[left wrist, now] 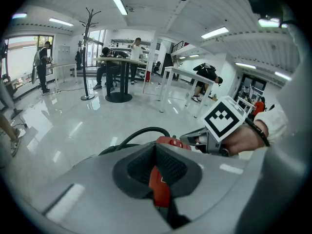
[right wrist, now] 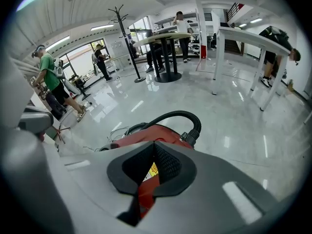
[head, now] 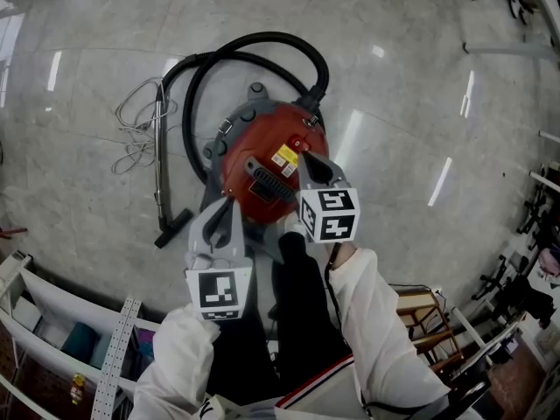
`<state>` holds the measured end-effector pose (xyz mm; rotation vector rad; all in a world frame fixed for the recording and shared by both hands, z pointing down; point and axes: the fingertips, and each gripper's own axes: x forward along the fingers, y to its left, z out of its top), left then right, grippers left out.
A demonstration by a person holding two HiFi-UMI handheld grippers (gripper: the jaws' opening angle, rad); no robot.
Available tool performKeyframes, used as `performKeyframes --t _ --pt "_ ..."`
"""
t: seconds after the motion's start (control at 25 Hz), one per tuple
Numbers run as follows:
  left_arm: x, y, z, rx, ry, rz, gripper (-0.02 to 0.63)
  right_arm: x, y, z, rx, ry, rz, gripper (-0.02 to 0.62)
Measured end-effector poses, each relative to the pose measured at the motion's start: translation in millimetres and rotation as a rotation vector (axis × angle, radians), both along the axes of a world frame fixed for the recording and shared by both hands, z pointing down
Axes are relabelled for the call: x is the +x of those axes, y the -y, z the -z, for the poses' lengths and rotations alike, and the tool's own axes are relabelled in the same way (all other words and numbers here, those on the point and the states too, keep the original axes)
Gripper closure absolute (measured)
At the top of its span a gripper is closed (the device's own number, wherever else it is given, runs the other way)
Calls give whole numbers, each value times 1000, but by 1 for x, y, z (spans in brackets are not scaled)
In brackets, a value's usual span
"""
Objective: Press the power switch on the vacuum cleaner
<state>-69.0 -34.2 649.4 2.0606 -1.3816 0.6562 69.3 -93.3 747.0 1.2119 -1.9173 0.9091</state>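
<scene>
A red vacuum cleaner (head: 262, 175) with a grey base stands on the floor. Its black hose (head: 262, 42) loops round behind it. My right gripper (head: 305, 156) is shut with nothing in it. Its tip is over the top of the red body, close to the yellow label (head: 284, 158) and the hose port. I cannot tell whether the tip touches. My left gripper (head: 230, 202) is also shut and empty, at the vacuum's near left edge. In the left gripper view the red body (left wrist: 168, 141) shows just past the closed jaws, with the right gripper (left wrist: 189, 140) reaching onto it. The right gripper view shows the vacuum (right wrist: 146, 135) right ahead.
A metal wand with a floor nozzle (head: 161, 169) and a coil of cable (head: 133, 129) lie left of the vacuum. A white shelf unit (head: 52, 318) is at the lower left and a wooden rack (head: 422, 311) at the lower right. People, tables (right wrist: 168, 38) and a coat stand are farther off.
</scene>
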Motion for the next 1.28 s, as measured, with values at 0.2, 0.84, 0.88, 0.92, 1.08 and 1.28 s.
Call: performKeyframes --t 0.2,0.84,0.88,0.92,1.08,1.28 --pt "-2 0 -1 -1 -1 15 606 2 7 -8 1 -12 5 595" --pt "-5 -9 -10 -25 -10 39 606 -1 12 -29 -22 -33 22 595" --pt "-6 -9 -10 -27 -10 39 606 -2 13 -30 -27 -31 20 595" --pt "-7 -9 -11 -29 -10 38 606 -2 13 -31 -34 -24 15 595" --pt "-11 -9 -12 -33 -6 41 606 -4 13 -31 -46 -9 8 594" --pt "-10 -7 -13 -30 -11 43 606 -3 13 -32 -43 -24 15 594"
